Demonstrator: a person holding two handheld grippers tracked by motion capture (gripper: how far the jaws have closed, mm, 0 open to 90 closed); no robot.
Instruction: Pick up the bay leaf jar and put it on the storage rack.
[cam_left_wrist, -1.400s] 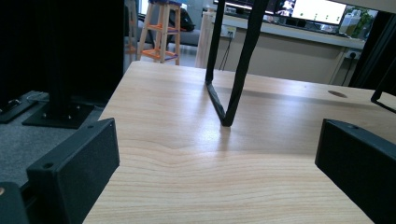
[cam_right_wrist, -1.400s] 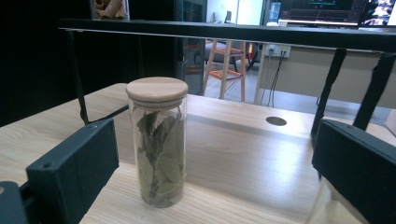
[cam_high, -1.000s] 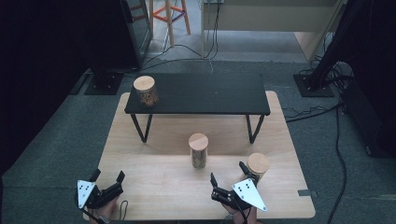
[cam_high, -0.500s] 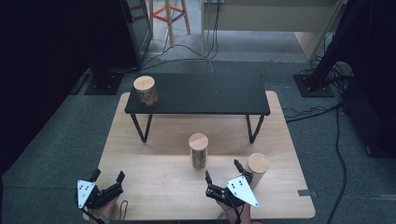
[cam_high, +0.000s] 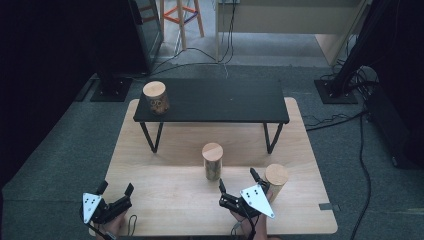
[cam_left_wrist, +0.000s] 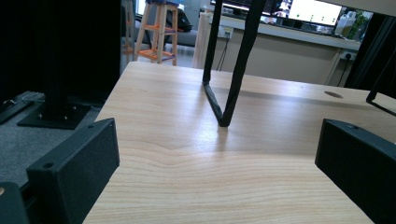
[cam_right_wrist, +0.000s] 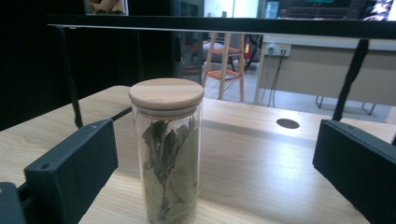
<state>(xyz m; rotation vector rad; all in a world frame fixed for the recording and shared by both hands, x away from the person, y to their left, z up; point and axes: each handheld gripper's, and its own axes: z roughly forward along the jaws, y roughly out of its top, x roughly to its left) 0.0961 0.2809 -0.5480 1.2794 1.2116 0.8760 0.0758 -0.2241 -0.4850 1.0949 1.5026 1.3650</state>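
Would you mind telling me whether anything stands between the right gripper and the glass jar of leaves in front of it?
Nothing visible does. The right gripper is open, and the jar of leaves stands upright on bare wooden table ahead of it, toward its left jaw. The other wooden-lidded jar stands off to the gripper's right.

From the high view you get a dim, slightly soft picture: the pale worktop (cam_high: 170, 185) is the brightest area, the floor and the left side sink into near black, and the black shelf (cam_high: 215, 102) casts a faint shadow beneath it. In your left gripper view, light comes from the far room, leaving a soft sheen on the wood and a shadow beside the shelf leg (cam_left_wrist: 224, 109), while the near fingers (cam_left_wrist: 77, 175) blur. Your right gripper view shows the jar (cam_right_wrist: 167, 149) sharp, with a blurred background.
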